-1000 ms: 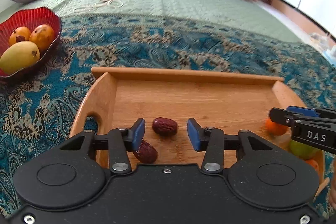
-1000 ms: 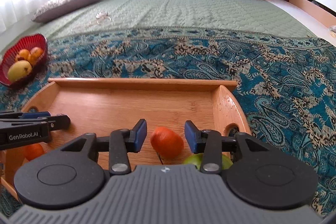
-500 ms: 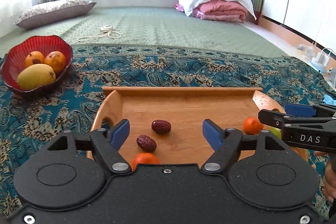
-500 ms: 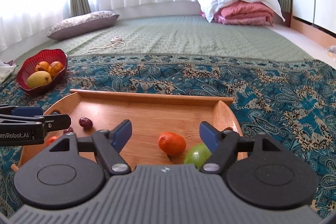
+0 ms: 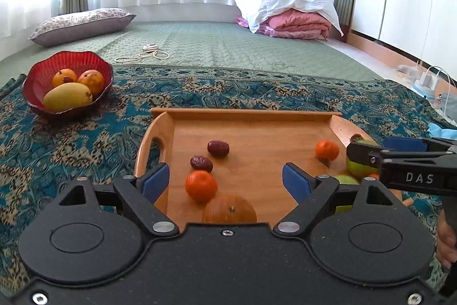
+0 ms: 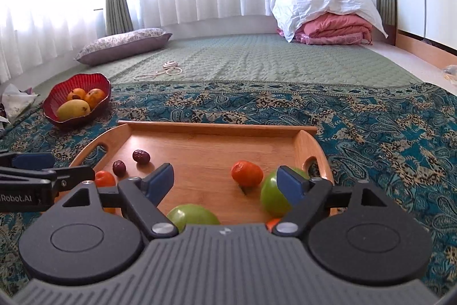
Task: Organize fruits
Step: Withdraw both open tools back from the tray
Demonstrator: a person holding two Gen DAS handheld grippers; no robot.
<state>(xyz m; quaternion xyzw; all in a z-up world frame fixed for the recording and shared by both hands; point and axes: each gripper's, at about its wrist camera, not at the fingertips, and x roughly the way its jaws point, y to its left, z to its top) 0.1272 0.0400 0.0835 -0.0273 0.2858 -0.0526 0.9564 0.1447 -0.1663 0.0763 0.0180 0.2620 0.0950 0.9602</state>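
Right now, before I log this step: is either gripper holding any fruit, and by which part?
Nothing is held. The left gripper and the right gripper both stand open above the wooden tray, their jaws having just been opening.

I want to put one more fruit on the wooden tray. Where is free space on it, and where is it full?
The wooden tray is bare in the middle and along the far wall, between the two dates and the small orange. The near edge is crowded: green apples on the right, oranges on the left.
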